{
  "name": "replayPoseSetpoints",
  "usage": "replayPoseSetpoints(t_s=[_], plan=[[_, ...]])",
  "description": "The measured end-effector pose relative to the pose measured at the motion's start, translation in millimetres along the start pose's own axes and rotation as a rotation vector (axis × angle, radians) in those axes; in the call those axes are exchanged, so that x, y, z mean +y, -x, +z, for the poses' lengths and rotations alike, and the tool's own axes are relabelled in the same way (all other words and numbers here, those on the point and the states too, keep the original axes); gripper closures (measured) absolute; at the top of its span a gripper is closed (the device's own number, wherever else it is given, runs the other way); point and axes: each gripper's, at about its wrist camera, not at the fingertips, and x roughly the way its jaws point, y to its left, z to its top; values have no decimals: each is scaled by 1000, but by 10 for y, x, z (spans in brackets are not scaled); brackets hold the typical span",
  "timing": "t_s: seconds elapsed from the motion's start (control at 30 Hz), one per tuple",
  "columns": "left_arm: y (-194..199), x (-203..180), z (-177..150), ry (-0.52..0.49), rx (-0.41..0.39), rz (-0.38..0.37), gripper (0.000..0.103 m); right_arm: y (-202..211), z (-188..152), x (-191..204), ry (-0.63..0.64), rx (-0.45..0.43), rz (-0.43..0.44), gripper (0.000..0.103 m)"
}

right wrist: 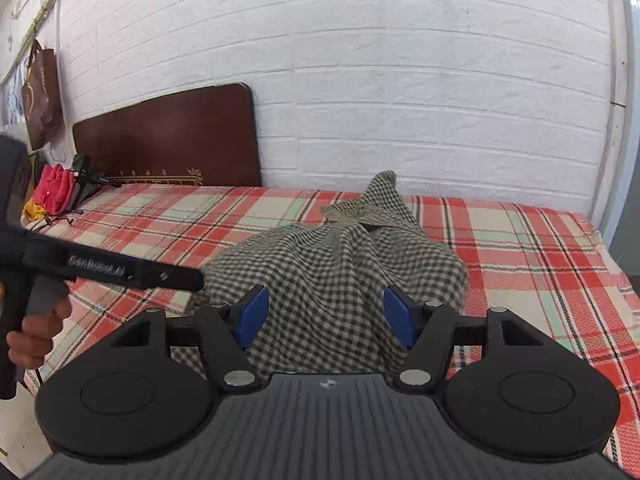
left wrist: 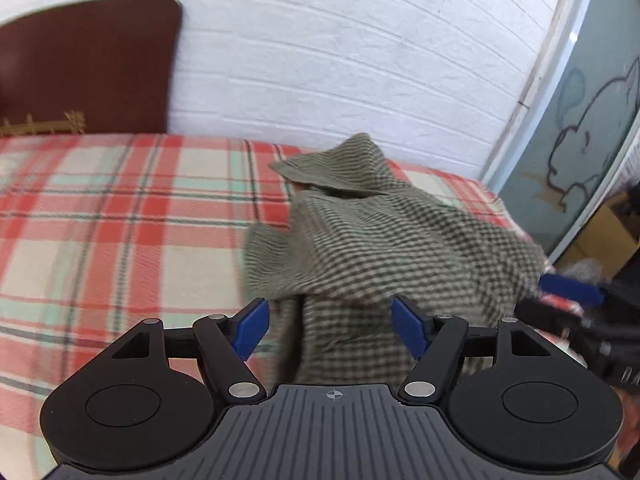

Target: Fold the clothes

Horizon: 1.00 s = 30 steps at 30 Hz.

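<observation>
Since the green-and-cream checked cotton garment (right wrist: 332,276) lies crumpled in a heap on the red plaid bed sheet (right wrist: 520,248), near the white brick wall (right wrist: 400,80), expect light, limp, non-slippery fabric. Best hold: probably an outer hem or corner, not the bunched middle. Left hand-held gripper (left wrist: 328,328) and right hand-held gripper (right wrist: 326,322) both spread wide, empty, cloth just ahead.

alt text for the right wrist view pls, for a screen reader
A crumpled green checked shirt lies heaped on a red plaid bedspread, just beyond the open right claw, whose blue pads hold nothing. The left claw reaches in from the left to the shirt's edge; behind are a brown headboard and a white brick wall.
</observation>
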Motion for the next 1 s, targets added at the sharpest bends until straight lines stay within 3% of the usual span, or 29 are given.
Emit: replayPoseSetpoints(t_s=[0.23, 0.3, 0.33, 0.37, 0.43, 0.57, 0.7, 0.87, 1.0], plan=[[-99, -62, 74, 60, -28, -84, 26, -13, 13, -152, -24, 5, -55, 34], [-142, -99, 80, 35, -12, -81, 44, -16, 33, -177, -28, -3, -59, 34], [-174, -125, 78, 18, 0, -71, 62, -18, 47, -188, -30, -6, -58, 34], [-203, -147, 70, 2, 11, -63, 92, -15, 64, -196, -31, -9, -57, 34], [-206, -180, 16, -26, 16, -63, 98, -9, 104, -209, -28, -16, -53, 34], [-150, -265, -108, -93, 4, -67, 102, -51, 232, -196, -2, -15, -19, 33], [-73, -361, -256, -161, -10, -97, 102, -186, 410, -91, 24, 8, 92, 31], [-72, -465, -445, -223, 5, -128, 103, -557, 602, 187, 109, 95, 196, 31], [-123, -484, -532, -221, 22, -160, 103, -948, 695, 454, 221, 167, 193, 31]])
